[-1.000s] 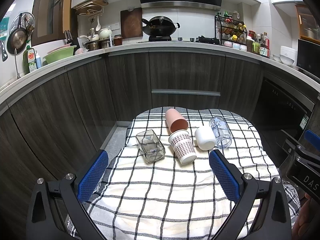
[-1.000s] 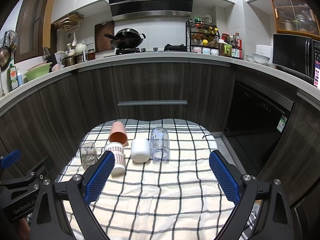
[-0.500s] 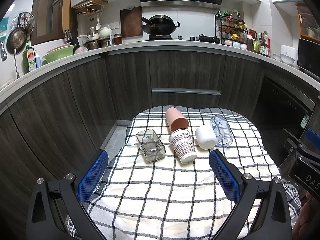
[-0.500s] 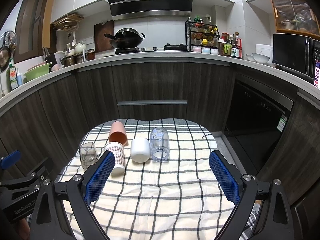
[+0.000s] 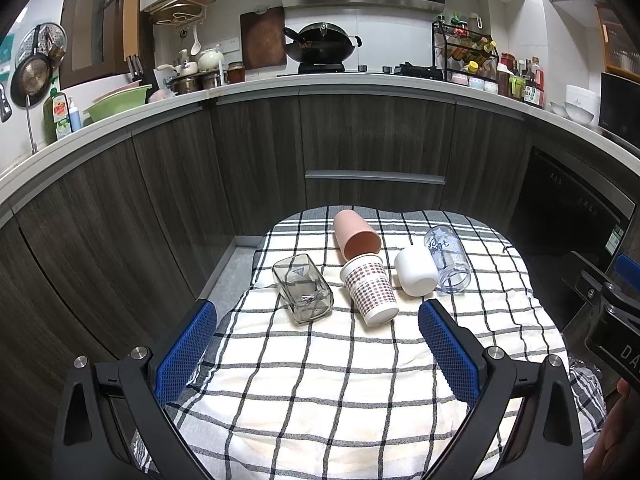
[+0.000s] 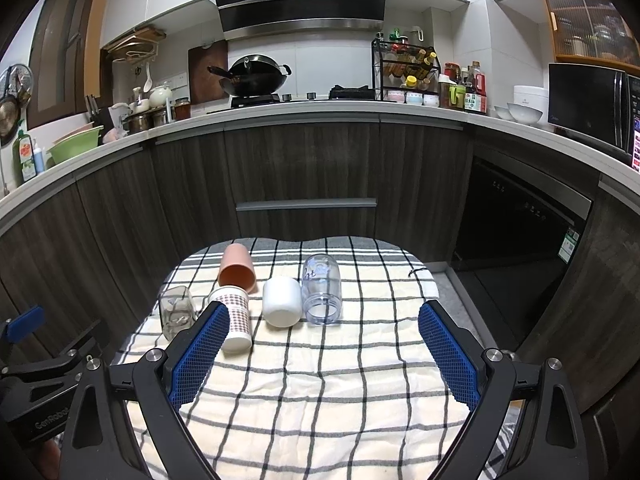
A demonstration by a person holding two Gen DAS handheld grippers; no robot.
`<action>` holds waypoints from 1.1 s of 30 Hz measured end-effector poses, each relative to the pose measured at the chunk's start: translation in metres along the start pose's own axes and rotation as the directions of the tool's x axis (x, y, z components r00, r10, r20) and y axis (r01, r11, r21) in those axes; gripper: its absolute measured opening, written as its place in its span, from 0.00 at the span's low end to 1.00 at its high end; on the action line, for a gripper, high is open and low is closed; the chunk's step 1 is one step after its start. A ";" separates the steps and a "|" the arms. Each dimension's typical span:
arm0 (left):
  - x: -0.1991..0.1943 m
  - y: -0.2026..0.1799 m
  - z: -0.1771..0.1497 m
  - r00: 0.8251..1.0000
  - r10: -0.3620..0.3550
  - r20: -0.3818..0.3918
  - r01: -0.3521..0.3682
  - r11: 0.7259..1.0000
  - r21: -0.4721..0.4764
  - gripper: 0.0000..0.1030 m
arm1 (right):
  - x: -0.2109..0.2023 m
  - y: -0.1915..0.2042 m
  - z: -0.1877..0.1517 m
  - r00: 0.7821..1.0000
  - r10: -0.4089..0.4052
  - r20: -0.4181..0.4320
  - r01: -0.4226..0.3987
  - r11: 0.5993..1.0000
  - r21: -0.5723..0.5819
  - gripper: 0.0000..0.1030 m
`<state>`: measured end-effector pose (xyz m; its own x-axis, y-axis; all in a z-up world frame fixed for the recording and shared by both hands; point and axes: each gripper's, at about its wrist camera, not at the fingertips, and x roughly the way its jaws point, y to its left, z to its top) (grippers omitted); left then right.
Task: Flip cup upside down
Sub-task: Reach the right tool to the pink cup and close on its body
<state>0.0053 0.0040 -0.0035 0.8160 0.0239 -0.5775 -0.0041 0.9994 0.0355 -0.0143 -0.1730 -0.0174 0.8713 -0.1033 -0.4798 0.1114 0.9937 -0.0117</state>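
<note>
Kitchen cabinets of dark wood curve round behind a small table under a checked cloth, and on that cloth five vessels lie on their sides in a loose row. From the left: a square glass, a patterned paper cup, a pink cup behind it with its mouth just touching the paper cup's rim, a white mug, and a clear jar right beside the mug. Which one is meant by "cup" I cannot tell for certain; none has been flipped yet. Both tools hang back over the near edge of the cloth, well apart from the row: the left gripper and the right gripper each have their blue pads spread wide with nothing between them. The paper cup looks light and soft-walled, so I would guess it crushes under a hard squeeze and is best taken gently across the middle of its body. The pink cup seems stiff plastic, light, probably a little slick, and its tapered side could slide out of the pads. The glass is heavier, smooth and breakable, though its flat faces offer a good hold. The mug is rigid and rounder, likely the hardest to pinch squarely.
</note>
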 end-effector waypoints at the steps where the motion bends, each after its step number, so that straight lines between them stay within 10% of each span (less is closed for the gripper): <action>1: 0.001 0.000 0.001 1.000 0.000 -0.001 0.000 1.000 0.001 1.00 | 0.000 0.000 0.000 1.000 0.000 0.000 0.000 1.000 0.001 0.93; 21: 0.095 -0.024 0.059 0.993 -0.005 -0.117 0.011 0.999 0.044 1.00 | 0.082 -0.001 0.041 1.000 0.001 -0.019 0.000 1.000 0.024 0.93; 33: 0.219 -0.062 0.111 0.946 0.018 -0.323 0.020 0.994 0.112 1.00 | 0.172 -0.009 0.083 0.994 -0.030 -0.103 0.032 0.999 0.021 0.93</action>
<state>0.2482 -0.0561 -0.0414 0.5852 0.0489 -0.8094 0.0766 0.9904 0.1152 0.1743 -0.2037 -0.0266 0.8138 -0.1282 -0.5668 0.1494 0.9887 -0.0091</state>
